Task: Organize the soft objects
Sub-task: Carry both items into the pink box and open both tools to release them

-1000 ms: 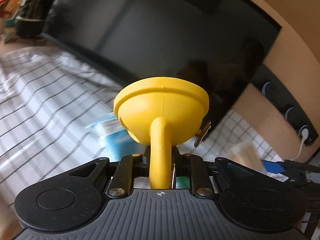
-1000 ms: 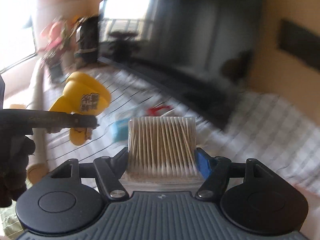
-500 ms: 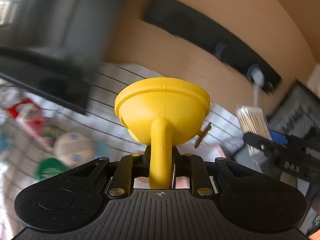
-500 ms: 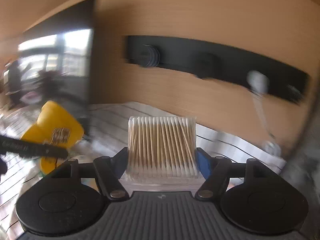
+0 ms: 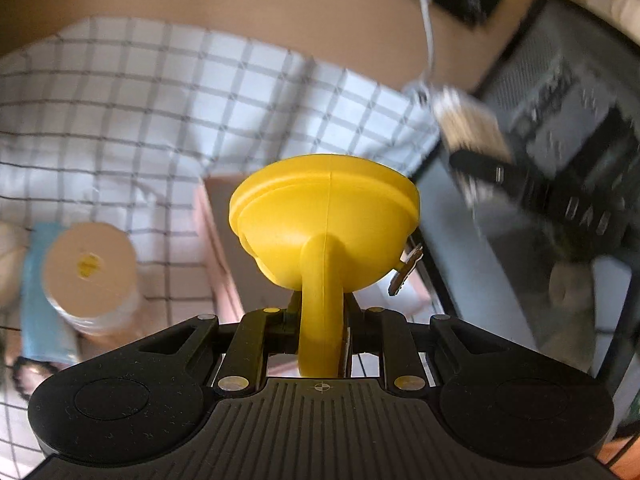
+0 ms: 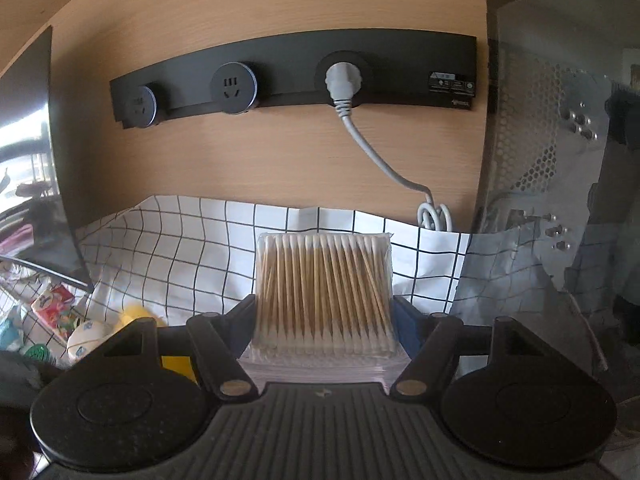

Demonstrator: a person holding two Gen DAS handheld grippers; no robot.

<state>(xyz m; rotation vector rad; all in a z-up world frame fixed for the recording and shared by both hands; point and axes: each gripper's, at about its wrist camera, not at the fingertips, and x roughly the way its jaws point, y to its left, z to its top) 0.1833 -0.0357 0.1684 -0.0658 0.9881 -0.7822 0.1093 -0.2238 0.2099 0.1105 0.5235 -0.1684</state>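
Observation:
My left gripper is shut on a yellow rubber duck and holds it above a pink-edged cardboard box on the checked cloth. My right gripper is shut on a clear pack of cotton swabs, held up before the wooden wall. The swab pack also shows blurred in the left wrist view, up and to the right of the duck. A bit of the yellow duck shows low left in the right wrist view.
A black socket strip with a grey plug and cable hangs on the wall. A dark glass-sided computer case stands at the right. A round pad stack on a blue pack lies left. Small packs lie at far left.
Both grippers have swung right from the dark screen to the wall sockets and computer case, each keeping its object. The left view now looks down onto the cardboard box.

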